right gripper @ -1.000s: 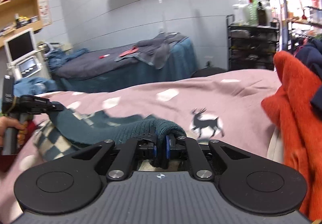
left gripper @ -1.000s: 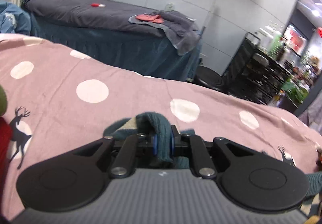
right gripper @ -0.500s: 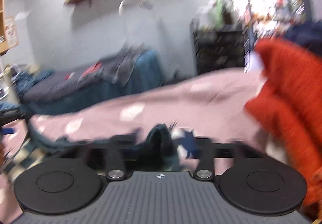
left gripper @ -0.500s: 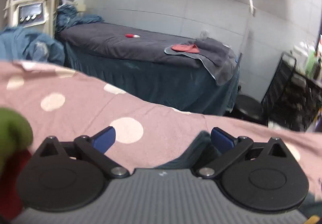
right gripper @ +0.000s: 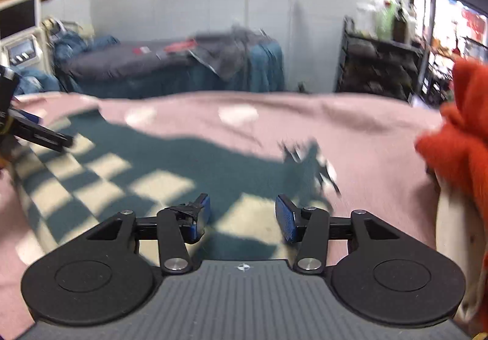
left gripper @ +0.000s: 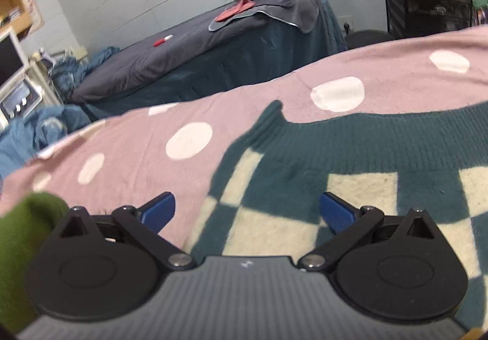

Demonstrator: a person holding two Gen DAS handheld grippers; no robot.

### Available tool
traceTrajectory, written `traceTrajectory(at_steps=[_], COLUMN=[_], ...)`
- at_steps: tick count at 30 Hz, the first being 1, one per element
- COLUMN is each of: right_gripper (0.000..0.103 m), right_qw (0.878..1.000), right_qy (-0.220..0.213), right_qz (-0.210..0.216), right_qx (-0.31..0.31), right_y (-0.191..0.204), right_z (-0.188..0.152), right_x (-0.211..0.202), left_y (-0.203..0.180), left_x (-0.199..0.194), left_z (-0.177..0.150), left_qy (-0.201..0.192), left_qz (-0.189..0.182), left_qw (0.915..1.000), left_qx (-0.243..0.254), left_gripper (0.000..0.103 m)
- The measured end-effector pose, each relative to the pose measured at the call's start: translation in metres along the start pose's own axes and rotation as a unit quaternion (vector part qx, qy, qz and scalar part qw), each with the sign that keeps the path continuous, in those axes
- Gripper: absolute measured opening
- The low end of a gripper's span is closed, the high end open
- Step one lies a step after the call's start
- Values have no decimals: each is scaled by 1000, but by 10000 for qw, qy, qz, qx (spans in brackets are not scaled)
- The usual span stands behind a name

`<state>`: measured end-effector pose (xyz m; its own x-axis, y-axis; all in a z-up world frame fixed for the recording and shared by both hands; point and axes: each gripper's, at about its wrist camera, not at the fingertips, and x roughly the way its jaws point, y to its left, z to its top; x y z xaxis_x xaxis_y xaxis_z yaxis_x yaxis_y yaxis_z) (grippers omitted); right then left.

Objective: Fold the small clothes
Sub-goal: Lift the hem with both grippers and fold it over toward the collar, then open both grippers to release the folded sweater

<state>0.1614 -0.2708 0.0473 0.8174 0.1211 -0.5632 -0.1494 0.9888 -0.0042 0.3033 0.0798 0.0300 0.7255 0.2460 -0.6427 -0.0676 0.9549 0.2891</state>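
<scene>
Ahead of and under both claws: checked sweater point(left gripper: 350, 187) flat on bed point(left gripper: 128, 175), long axis left-right. Left claw point(left gripper: 247, 213), right claw point(right gripper: 242, 216) both released, empty; left nearer collar corner.

Soft, even indoor light fills both views, with only faint shadows. The right wrist view is heavily motion-blurred across the checkered garment point(right gripper: 128, 169) and the room behind, with bright glare at the shop window point(right gripper: 451, 22). The left wrist view is sharper, and fisheye curvature bends its wall lines and edges.
</scene>
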Motion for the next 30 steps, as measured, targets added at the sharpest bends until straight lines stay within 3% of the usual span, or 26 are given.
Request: traceTrajectory(at_steps=[4, 7, 9, 11, 14, 16, 18, 21, 23, 28, 30], right_gripper=[76, 76, 76, 77, 103, 103, 103, 103, 103, 103, 103], right_qw=[9999, 9999, 9998, 9999, 9990, 9976, 9978, 9978, 9973, 9940, 9936], right_qy=[131, 130, 154, 115, -373, -602, -572, -477, -375, -316, -283], right_qz=[48, 54, 49, 53, 67, -4, 26, 55, 3, -41, -37], right_qx=[18, -74, -137, -64, 251, 333, 334, 459, 631, 1049, 1091], right_y=[-7, -5, -4, -4, -7, -7, -7, -7, -9, -18, -21], right_z=[-10, -15, -14, -10, -8, -9, -11, -17, -23, -33, -35], right_x=[1, 3, 5, -1, -27, -44, -54, -64, -68, -82, -85], left_y=[30, 58, 68, 66, 39, 17, -8, -55, -91, -179, -206], left_x=[11, 23, 21, 4, -42, -74, -105, -144, -170, -212, -219], left_z=[-13, -21, -23, -21, -20, -28, -40, -68, -90, -132, -140], left_qy=[168, 451, 531, 268, -277, -644, -869, -935, -1080, -1707, -1873], left_qz=[-519, -1002, -1068, -822, -480, -635, -1043, -1731, -1934, -1799, -1745], left_qw=[9966, 9852, 9808, 9865, 9960, 9957, 9905, 9778, 9673, 9262, 9098], left_qx=[-619, -1319, -1542, -1394, -701, -193, 213, 716, 1234, 2841, 3267], left_gripper=[103, 103, 103, 103, 103, 103, 103, 103, 103, 103, 98])
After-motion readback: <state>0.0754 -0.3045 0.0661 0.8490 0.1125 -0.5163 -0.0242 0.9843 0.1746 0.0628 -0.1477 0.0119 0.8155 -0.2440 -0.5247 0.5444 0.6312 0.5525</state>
